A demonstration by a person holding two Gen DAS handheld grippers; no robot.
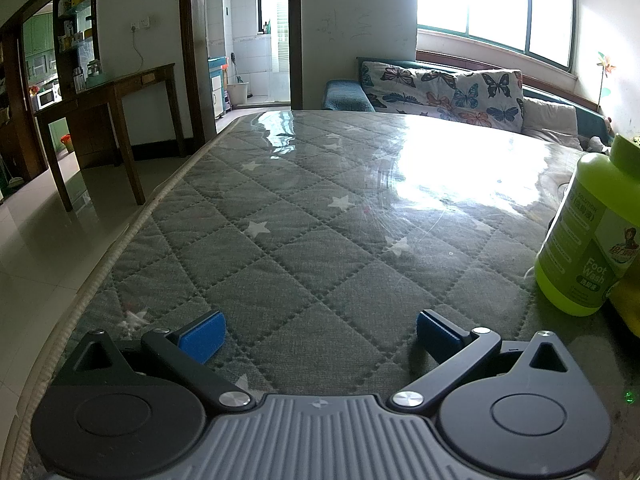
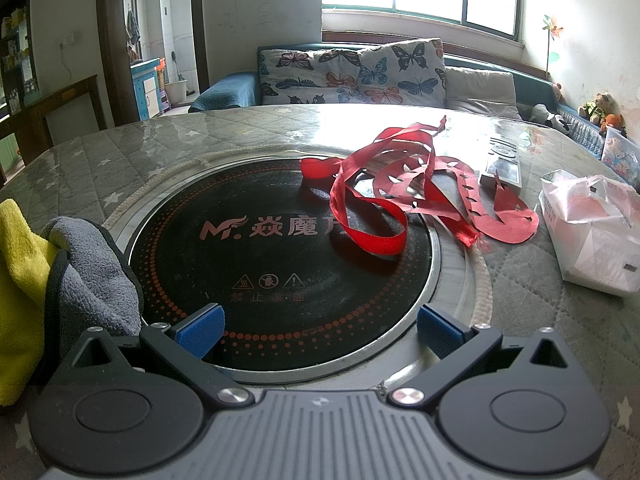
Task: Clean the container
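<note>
1. Daylight floods through wide windows behind a sofa point(image 2: 352, 76) draped in butterfly-print fabric, at the far side of the table from both of my grippers.
2. Grey quilted cloth with white stars, under a glossy clear sheet, covers the table point(image 1: 304, 240) that both grippers hover low over.
3. My left gripper point(image 1: 320, 334) is released, its blue pads spread wide with nothing between them, only bare quilted cloth ahead.
4. Off to the right of my left gripper stands an upright lime-green bottle point(image 1: 588, 236) labelled "Foot Wash", cap on, near the frame edge and apart from the fingers.
5. My right gripper point(image 2: 320, 334) is also released, jaws wide and empty.
6. Directly ahead of my right gripper a round black induction cooktop point(image 2: 280, 256), ringed in metal, is set into the table, with red dots and printed characters on its glass.
7. Ahead and slightly right, a tangle of red ribbon and cut red paper point(image 2: 404, 196) lies partly on the cooktop, partly on the cloth.
8. Just left of my right gripper's left finger sits a bunched grey towel point(image 2: 94, 272), with a yellow towel point(image 2: 20, 280) touching its far left side.
9. Farther right lie a remote control point(image 2: 504, 160) and a white plastic-wrapped pack point(image 2: 592, 232).
</note>
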